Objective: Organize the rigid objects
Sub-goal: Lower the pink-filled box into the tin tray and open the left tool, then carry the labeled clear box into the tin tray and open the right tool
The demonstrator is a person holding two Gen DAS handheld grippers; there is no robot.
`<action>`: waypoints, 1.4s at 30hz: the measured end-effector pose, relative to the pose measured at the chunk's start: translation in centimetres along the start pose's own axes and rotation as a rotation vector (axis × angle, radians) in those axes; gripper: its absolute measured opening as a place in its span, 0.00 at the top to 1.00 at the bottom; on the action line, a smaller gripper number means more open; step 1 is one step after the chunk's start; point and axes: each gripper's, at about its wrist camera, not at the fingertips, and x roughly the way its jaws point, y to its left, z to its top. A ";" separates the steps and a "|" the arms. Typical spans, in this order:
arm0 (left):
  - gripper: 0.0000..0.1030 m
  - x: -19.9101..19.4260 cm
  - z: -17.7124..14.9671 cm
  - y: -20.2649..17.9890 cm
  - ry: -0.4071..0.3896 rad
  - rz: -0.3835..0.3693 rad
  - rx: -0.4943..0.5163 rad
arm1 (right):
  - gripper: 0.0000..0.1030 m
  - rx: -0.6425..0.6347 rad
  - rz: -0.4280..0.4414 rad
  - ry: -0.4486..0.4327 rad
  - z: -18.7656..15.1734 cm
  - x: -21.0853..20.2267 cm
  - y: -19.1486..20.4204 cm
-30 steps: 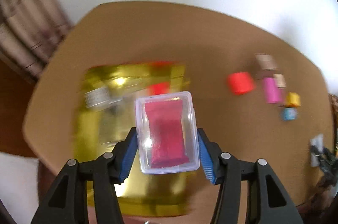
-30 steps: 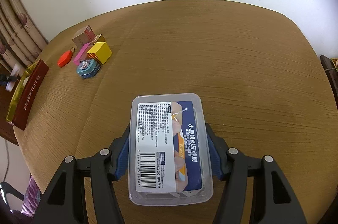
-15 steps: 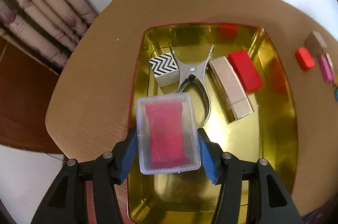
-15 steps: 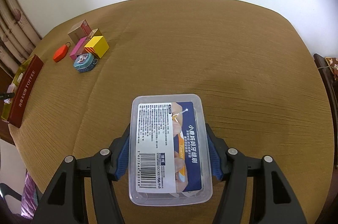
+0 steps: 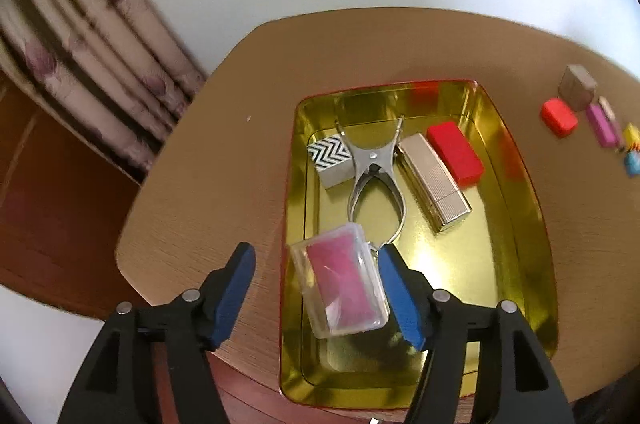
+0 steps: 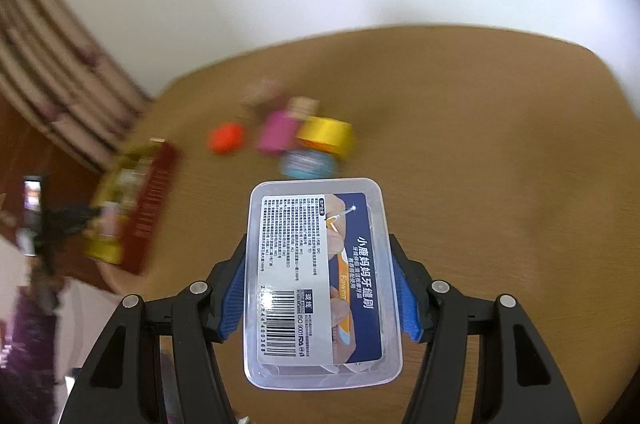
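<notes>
Over the gold tray (image 5: 516,192), left gripper (image 5: 314,288) jaws are opening; small clear case with the pink insert (image 5: 340,284) sits between them, tilted, free of the left pad. Let it drop flat beside the metal clip (image 5: 374,180), then lift straight out. Right gripper (image 6: 320,288) is clamped on the labelled clear box (image 6: 320,280), above the table (image 6: 500,164); hold level until tray space clears.

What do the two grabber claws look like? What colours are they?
Both look alike. The left gripper and the right gripper each have two black plastic arms with triangle-shaped cut-outs and small round silver screws at the joints. Their fingers are lined with bright blue ribbed pads. No cables, markings, hands or sleeves show in either wrist view.
</notes>
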 end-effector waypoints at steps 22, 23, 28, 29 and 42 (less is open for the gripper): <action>0.36 -6.7 -10.1 6.3 -0.266 -0.096 -0.297 | 0.43 -0.203 0.242 0.241 2.1 20.9 30.1; 0.36 -6.3 -10.0 6.4 -0.249 -0.110 -0.297 | 0.43 -0.204 0.230 0.240 2.0 21.3 30.3; 0.36 -5.2 -9.8 6.9 -0.209 -0.157 -0.323 | 0.41 -0.238 0.178 0.228 1.5 22.6 31.5; 0.36 -5.2 -9.8 6.9 -0.208 -0.154 -0.325 | 0.40 -0.241 0.166 0.223 1.6 22.9 31.9; 0.36 -4.6 -10.0 6.4 -0.172 -0.161 -0.333 | 0.19 -0.216 -0.032 -0.028 2.6 15.3 21.9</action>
